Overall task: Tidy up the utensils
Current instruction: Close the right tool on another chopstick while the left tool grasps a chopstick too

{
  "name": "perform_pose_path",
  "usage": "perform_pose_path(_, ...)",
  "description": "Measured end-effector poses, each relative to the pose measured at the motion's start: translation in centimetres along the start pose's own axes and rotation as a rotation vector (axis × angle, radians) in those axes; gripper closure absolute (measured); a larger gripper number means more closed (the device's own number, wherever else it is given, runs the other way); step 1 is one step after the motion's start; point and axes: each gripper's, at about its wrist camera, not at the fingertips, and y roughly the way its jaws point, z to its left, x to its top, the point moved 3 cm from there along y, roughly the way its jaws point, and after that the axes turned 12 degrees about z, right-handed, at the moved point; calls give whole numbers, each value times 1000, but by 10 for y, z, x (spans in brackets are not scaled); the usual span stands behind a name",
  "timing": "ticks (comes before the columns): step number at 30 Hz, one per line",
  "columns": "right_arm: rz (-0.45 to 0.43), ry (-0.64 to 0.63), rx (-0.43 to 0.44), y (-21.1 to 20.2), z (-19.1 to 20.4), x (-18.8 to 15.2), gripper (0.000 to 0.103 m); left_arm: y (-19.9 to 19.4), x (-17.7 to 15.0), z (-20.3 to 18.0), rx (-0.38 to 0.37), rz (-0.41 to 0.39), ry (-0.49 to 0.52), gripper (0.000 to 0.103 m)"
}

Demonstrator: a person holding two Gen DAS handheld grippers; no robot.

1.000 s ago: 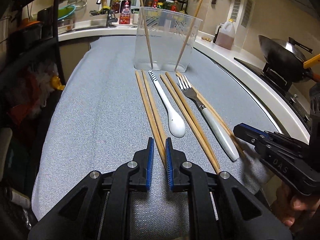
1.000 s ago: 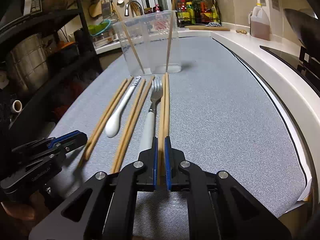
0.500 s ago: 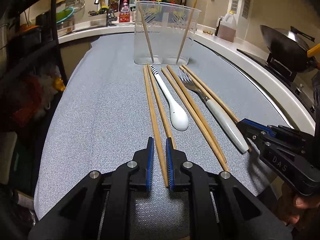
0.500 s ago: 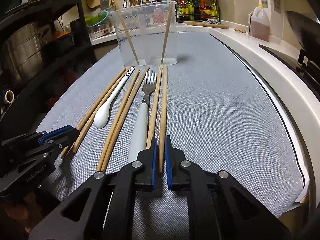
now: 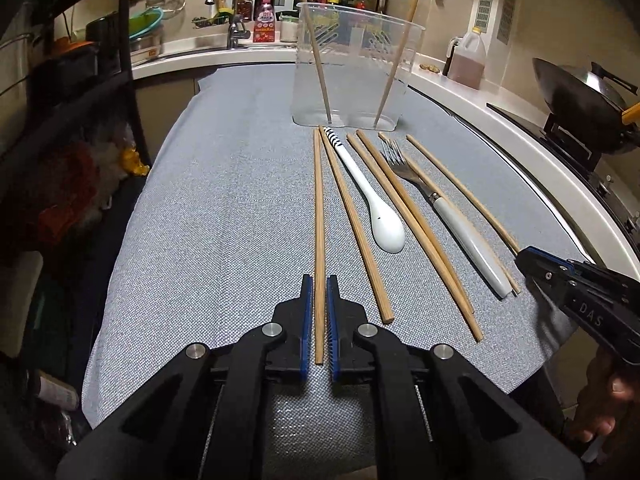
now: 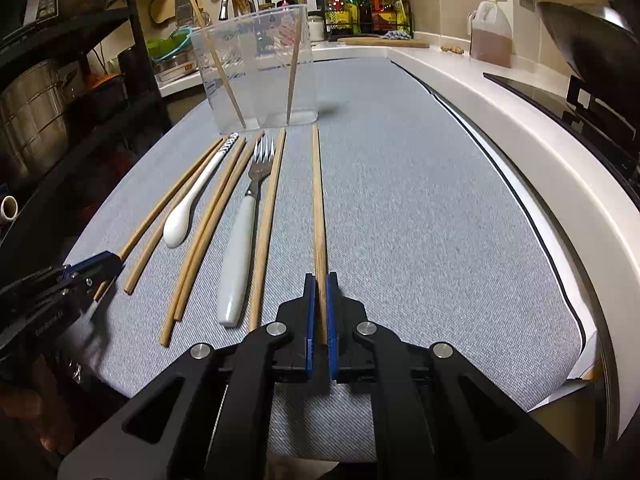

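Both outer chopsticks are lying apart from their neighbours now, where a second ago they were lying tight against them — the left chopstick (image 5: 319,216) has swung straight, and the right chopstick (image 6: 318,208) is standing clear of the row. The left tongs (image 5: 319,286) have just been closing, and their blue pads are pinching the near end of the left chopstick. The right tongs (image 6: 319,284) are clamped on the right chopstick, whose butt is sitting tilted between the pads.

Between the two, the other utensils are lying side by side on the grey cloth (image 5: 224,216) covering the bench: one loose chopstick (image 5: 352,220), a white spoon (image 5: 374,200) with a black-striped handle tip, a pair of chopsticks (image 5: 412,216) touching along their length, a fork (image 5: 440,204) with steel tines and a white handle, and a last chopstick (image 6: 267,224) just beside the fork. All the sticks are plain pale wood, tapering toward their far tips.

Beyond them a clear tub (image 5: 352,64) is standing upright, two chopsticks leaning inside it.
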Motion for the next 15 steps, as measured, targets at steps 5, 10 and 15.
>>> perform_pose_path(5,-2,-7,-5,0,0,-2,97,1,0,-4,12,-7,8,96)
perform_pose_path(10,-5,-14,-9,0,0,-3,96,1,0,-4,20,-14,12,96)
perform_pose_path(15,-8,-17,-14,0,1,-3,97,1,0,-5,17,-16,10,96)
